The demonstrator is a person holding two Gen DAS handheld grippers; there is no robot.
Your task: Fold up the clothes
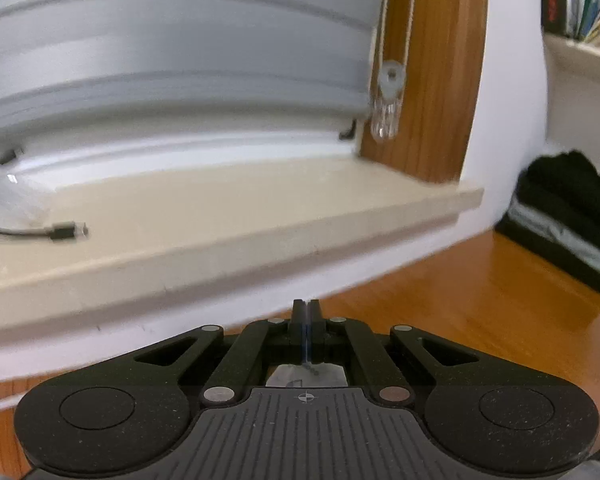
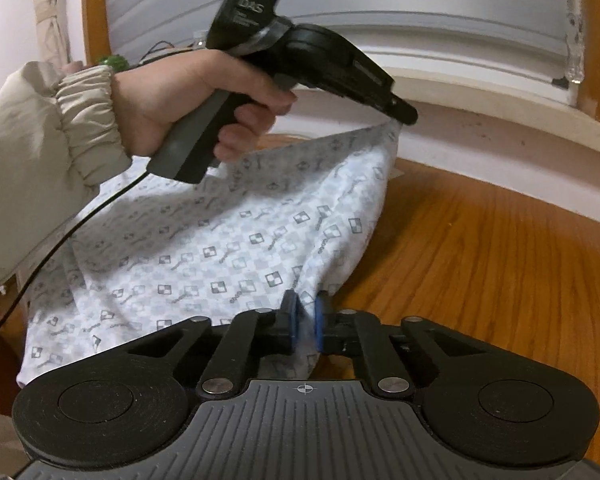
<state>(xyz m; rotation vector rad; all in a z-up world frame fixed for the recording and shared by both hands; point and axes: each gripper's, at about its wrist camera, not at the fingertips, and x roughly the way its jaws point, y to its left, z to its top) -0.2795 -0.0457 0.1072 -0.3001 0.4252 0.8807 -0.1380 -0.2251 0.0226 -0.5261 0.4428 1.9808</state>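
Observation:
A white cloth [image 2: 220, 248] printed with grey checks and small logos hangs stretched above the wooden table [image 2: 480, 260]. My left gripper [image 2: 406, 116], held by a person's hand [image 2: 172, 92], is shut on the cloth's far upper corner. In the left wrist view the left gripper [image 1: 306, 310] has its fingers pressed together, and only a small patch of cloth [image 1: 300, 376] shows beneath them. My right gripper [image 2: 306, 318] is shut on a near edge of the cloth, with the fabric pinched between its blue pads [image 2: 292, 320].
A cream window sill [image 1: 220, 208] with a cable plug [image 1: 64, 232] runs along the wall behind the table, under grey blinds. A blind cord weight [image 1: 386, 120] hangs by the wooden frame. Dark folded clothes [image 1: 572, 200] lie at the table's right.

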